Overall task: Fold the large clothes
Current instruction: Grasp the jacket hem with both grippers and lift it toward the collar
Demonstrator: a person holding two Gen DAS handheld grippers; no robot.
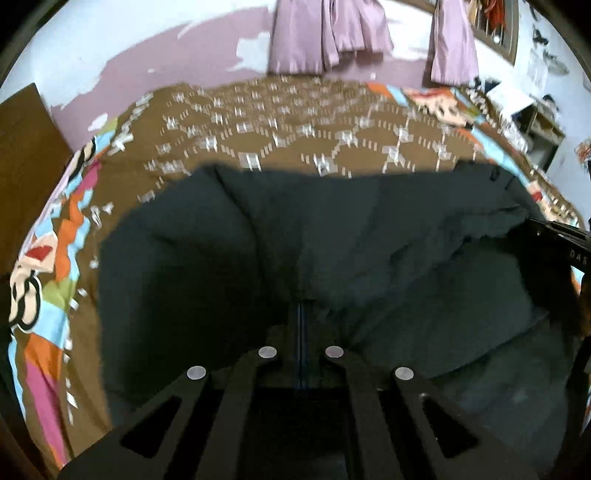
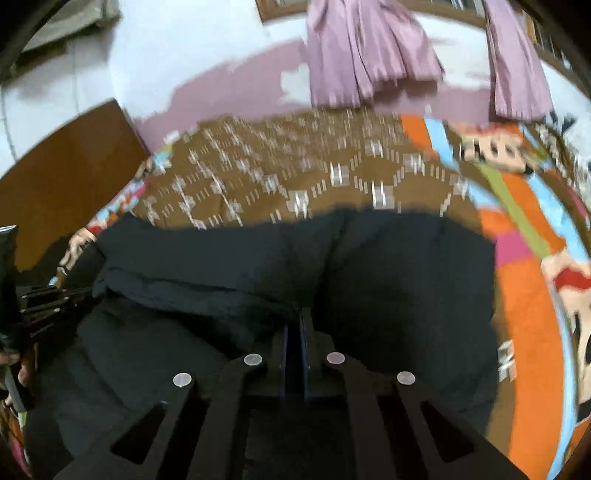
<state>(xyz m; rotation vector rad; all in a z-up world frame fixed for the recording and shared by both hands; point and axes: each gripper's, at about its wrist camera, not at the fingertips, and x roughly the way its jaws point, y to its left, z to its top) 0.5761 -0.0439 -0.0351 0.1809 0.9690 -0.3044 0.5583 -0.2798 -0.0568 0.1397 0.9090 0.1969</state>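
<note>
I am holding a large dark garment (image 1: pixel 332 236) with both grippers over a bed (image 1: pixel 280 122) covered in a brown patterned spread with a bright cartoon border. My left gripper (image 1: pixel 301 317) is clenched on a bunched fold of the dark cloth, its two fingers pressed almost together with fabric gathered right at the tips. My right gripper (image 2: pixel 295 325) is likewise clamped on the garment (image 2: pixel 388 280), the blue-lined fingers nearly closed with a ridge of cloth pinched between them.

The garment is lying spread across the near part of the bed, its far edge running roughly straight across the brown spread (image 2: pixel 314 173), and the cloth is rumpling into soft folds that are fanning out from each pinch point. In the left wrist view my right gripper is showing at the far right edge, touching the garment's side; in the right wrist view my left gripper (image 2: pixel 55 299) is showing at the far left, reaching onto the cloth there.

Beyond the bed, lilac curtains (image 1: pixel 328 33) are hanging against a pale wall with patches of purple paint (image 1: pixel 177 62). A brown wooden panel (image 1: pixel 26 147) is standing beside the bed on the left, and a small shelf (image 1: pixel 543 129) is sitting by the wall on the right. Both views are blurring somewhat
</note>
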